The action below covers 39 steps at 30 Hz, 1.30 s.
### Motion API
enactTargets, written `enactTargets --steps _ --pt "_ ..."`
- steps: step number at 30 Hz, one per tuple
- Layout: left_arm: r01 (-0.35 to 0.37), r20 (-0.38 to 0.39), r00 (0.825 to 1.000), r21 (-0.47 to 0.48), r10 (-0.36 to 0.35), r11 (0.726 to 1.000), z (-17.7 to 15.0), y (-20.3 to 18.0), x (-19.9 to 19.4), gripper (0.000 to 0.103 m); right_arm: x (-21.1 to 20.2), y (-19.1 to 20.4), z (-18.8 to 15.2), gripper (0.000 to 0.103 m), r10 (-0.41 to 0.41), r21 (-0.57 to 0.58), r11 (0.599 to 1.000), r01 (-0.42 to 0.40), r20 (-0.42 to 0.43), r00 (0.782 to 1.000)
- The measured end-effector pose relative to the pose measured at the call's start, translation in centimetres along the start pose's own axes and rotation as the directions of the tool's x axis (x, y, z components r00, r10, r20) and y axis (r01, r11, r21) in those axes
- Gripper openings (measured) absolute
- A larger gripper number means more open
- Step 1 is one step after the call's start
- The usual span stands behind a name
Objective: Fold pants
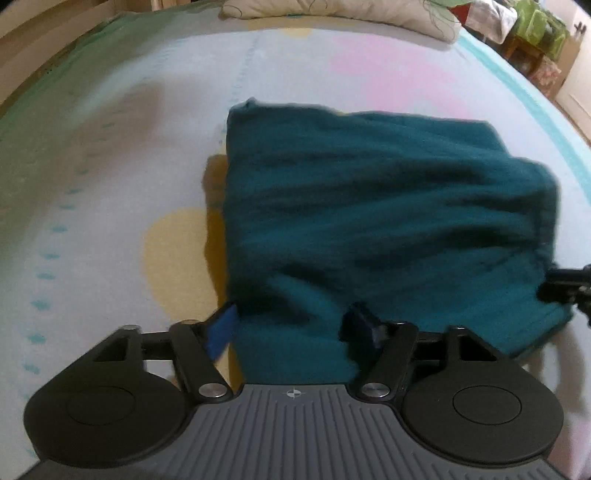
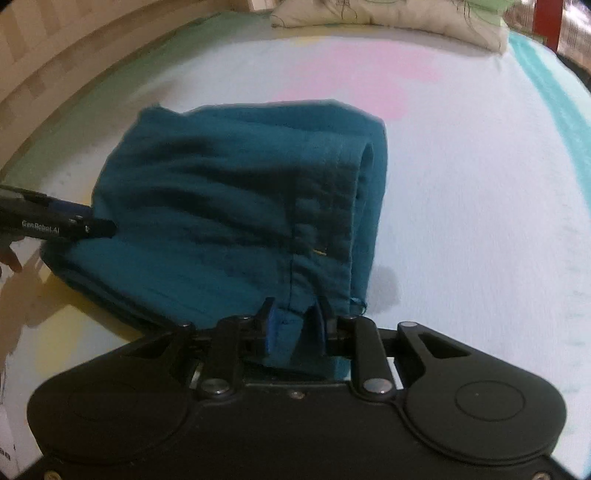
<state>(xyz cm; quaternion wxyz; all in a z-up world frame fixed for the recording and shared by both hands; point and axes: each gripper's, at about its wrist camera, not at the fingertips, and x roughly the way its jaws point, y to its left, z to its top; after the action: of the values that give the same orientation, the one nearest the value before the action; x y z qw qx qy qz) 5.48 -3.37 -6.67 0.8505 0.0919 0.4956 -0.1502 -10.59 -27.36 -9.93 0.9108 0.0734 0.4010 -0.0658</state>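
Teal pants [image 1: 388, 206] lying folded into a thick, rumpled bundle on a bed sheet [image 1: 110, 184] printed with pastel patches of pink, yellow and green; near edge of the bundle lifted off the sheet at both near corners; far part resting flat.

Left gripper [image 1: 295, 328] standing with its blue-padded fingers [image 1: 221, 332] spread wide, one each side of a hanging fold of the teal cloth; left pad clear of the cloth edge, right pad against or partly under the fabric, blurred; no squeeze visible, so jaws open with cloth between them. Same gripper seen from the right wrist view as a dark finger [image 2: 66, 221] reaching in at the left edge of the bundle.

Right gripper [image 2: 295, 328] closed down narrow on the pants near the gathered waistband [image 2: 332, 206]; a tuck of teal fabric pinched between the blue pads and drooping below them; stitched seam running up from the grip. Tip of this gripper showing at the right edge of the left wrist view, at the bundle's corner.

Cream pillow [image 2: 388, 18] lying at the far end of the bed; wooden frame [image 2: 44, 74] curving along the left side; cluttered furniture [image 1: 535, 33] beyond the far right corner, too blurred to name.
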Motion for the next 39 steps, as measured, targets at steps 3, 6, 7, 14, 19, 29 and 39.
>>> enactTargets --steps 3,6,7,14,19,29,39 --pt "0.045 -0.027 0.999 -0.058 -0.046 0.997 0.7 1.2 -0.1 0.072 -0.8 0.0 1.0 0.03 0.009 -0.003 1.0 -0.009 0.008 1.0" --pt "0.09 -0.04 0.994 -0.14 -0.097 0.986 1.1 2.7 -0.3 0.071 -2.5 -1.0 1.4 0.046 0.024 0.049 0.998 -0.028 0.079 0.997" --pt "0.098 -0.036 0.994 -0.159 -0.105 0.982 1.3 3.1 -0.3 0.071 -3.0 -1.5 1.6 0.053 0.013 0.078 0.997 -0.022 0.108 0.994" --pt "0.106 -0.031 0.993 -0.197 -0.114 0.975 3.1 4.0 1.1 0.071 -1.3 -5.1 1.7 0.076 0.005 0.227 0.973 -0.025 0.09 0.996" --pt "0.073 -0.037 0.996 -0.146 -0.079 0.987 3.3 3.1 2.1 0.073 1.0 -5.8 2.3 0.076 0.091 0.283 0.954 -0.104 0.06 0.994" --pt "0.007 -0.051 0.999 -0.074 -0.011 0.997 4.3 0.0 4.1 0.1 3.0 -4.1 4.1 0.086 0.124 0.21 0.968 -0.136 0.067 0.99" --pt "0.012 -0.031 0.999 -0.094 -0.015 0.996 3.9 0.1 4.0 0.102 4.3 -2.6 4.1 0.096 0.121 0.178 0.975 -0.134 0.084 0.989"
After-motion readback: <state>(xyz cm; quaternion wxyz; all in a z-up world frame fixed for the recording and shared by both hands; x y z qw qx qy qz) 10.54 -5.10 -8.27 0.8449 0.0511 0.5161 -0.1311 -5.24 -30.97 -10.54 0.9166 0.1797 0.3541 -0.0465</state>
